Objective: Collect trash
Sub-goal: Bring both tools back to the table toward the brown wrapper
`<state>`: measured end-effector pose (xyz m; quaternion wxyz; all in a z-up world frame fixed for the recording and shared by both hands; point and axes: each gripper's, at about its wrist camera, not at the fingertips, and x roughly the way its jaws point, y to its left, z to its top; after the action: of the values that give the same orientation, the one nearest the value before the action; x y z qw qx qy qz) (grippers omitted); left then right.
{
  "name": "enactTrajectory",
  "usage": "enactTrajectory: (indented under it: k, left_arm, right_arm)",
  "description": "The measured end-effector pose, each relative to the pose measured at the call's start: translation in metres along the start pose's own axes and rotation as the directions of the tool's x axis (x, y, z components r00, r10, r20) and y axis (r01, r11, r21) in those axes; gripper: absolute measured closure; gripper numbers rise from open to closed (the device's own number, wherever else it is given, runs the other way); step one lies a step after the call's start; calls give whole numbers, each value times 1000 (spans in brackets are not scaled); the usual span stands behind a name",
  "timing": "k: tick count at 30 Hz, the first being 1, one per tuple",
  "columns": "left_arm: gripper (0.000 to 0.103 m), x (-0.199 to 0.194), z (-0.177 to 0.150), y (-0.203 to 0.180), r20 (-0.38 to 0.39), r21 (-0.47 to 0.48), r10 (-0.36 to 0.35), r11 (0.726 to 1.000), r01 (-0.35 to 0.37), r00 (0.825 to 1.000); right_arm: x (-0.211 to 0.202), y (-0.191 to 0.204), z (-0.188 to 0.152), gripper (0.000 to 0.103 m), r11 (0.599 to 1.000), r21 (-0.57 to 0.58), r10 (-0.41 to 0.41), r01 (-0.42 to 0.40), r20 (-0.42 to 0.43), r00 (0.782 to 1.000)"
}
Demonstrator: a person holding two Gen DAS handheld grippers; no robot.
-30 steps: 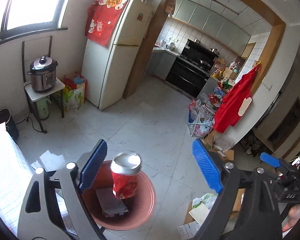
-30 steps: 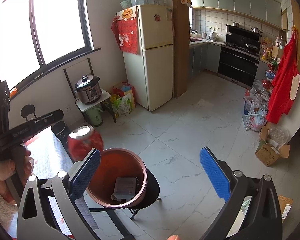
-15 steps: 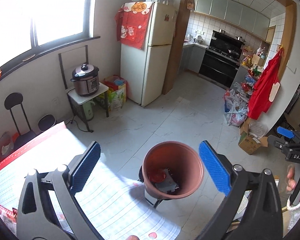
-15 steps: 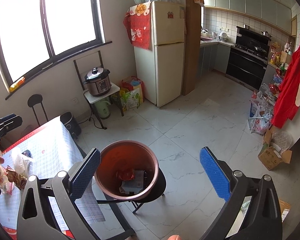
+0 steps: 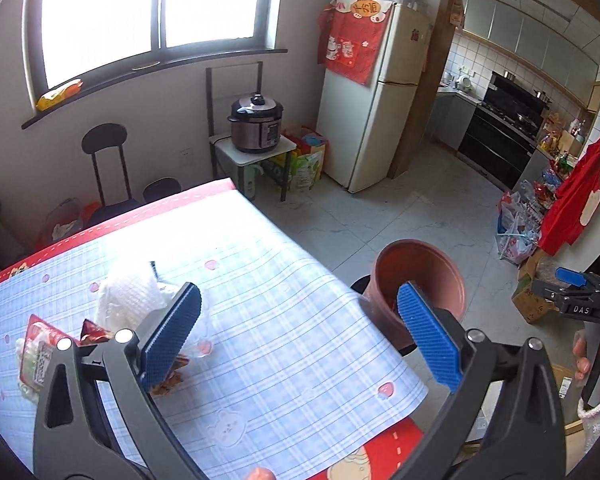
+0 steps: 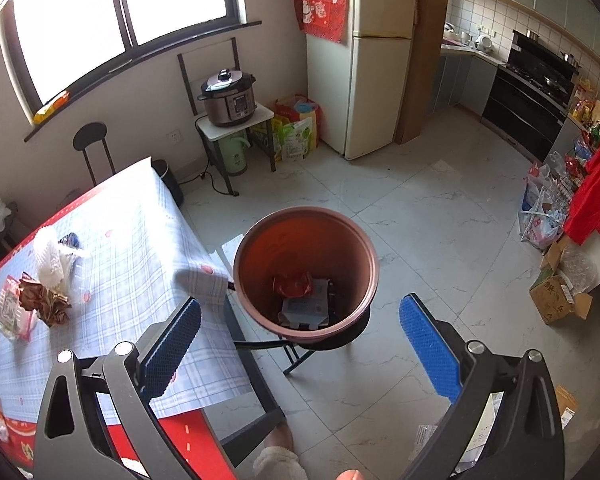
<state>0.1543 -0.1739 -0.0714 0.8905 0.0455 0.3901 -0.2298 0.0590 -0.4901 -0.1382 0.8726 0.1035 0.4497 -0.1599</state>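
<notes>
A brown round bin [image 6: 306, 272] stands on a black stool beside the table; it holds a crushed red can [image 6: 293, 284] and a flat box [image 6: 306, 308]. The bin also shows in the left wrist view [image 5: 420, 276]. On the table lie a white crumpled bag [image 5: 128, 298], a brown-red wrapper [image 6: 44, 302] and a pink snack packet [image 5: 36, 354]. My left gripper [image 5: 300, 336] is open and empty over the table, just right of the trash. My right gripper [image 6: 300, 340] is open and empty above the bin's near side; it also shows in the left wrist view [image 5: 576, 284].
The table [image 5: 284, 320] has a blue checked cloth with a red border. A rice cooker [image 6: 230, 98] stands on a small white stand, a fridge [image 6: 372, 60] behind it. Black chairs [image 5: 108, 168] stand by the window wall. Cardboard boxes [image 6: 560, 296] and bags sit on the floor at right.
The red can dropped from my left gripper into the bin. My left gripper then swung left from over the bin to over the table. My right gripper rose a little above the bin.
</notes>
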Motion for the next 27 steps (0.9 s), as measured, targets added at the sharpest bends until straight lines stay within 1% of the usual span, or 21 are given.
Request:
enactTrajectory:
  k: [5,7,10,13,17,20,22,24,25,27]
  left_arm:
    - [6,-19,-29,57,13,-105,0,994,2,1000]
    - [6,-26,-39,79,24,-141,22,990,-19,999]
    - [6,-40,-58,112,48,-190,79,979,-68,996]
    - [6,-52,-78,150,48,-251,118,963,-103,992]
    - [6,-68,-111,204,19,-325,191,929,-175,981]
    - [6,-80,-140,245,-10,-378,233,899,-220,972]
    - [6,-86,-157,271,-44,-406,246,881,-243,968]
    - [6,-92,-172,293,-66,-433,272,859,-273,960]
    - [6,-94,-181,304,-72,-446,285,848,-286,956]
    - [6,-99,-196,323,-82,-478,297,826,-299,951]
  right_arm:
    - [5,40,-9,6,999,-42,13,-14,-35,999]
    - [7,58,-11,6,998,-60,19,-22,-46,999]
    - [10,85,-11,6,995,-95,25,-31,-59,998]
    - [13,116,-12,6,990,-136,36,-46,-74,997]
    - [19,161,-13,6,980,-181,69,-84,-88,994]
    - [25,196,-14,6,974,-183,116,-133,-98,988]
    - [30,219,-13,6,968,-165,174,-191,-113,978]
    - [37,241,-11,6,956,-141,241,-258,-127,962]
    - [40,255,-10,6,952,-143,255,-272,-126,959]
    - [45,284,-9,6,943,-187,256,-274,-118,960]
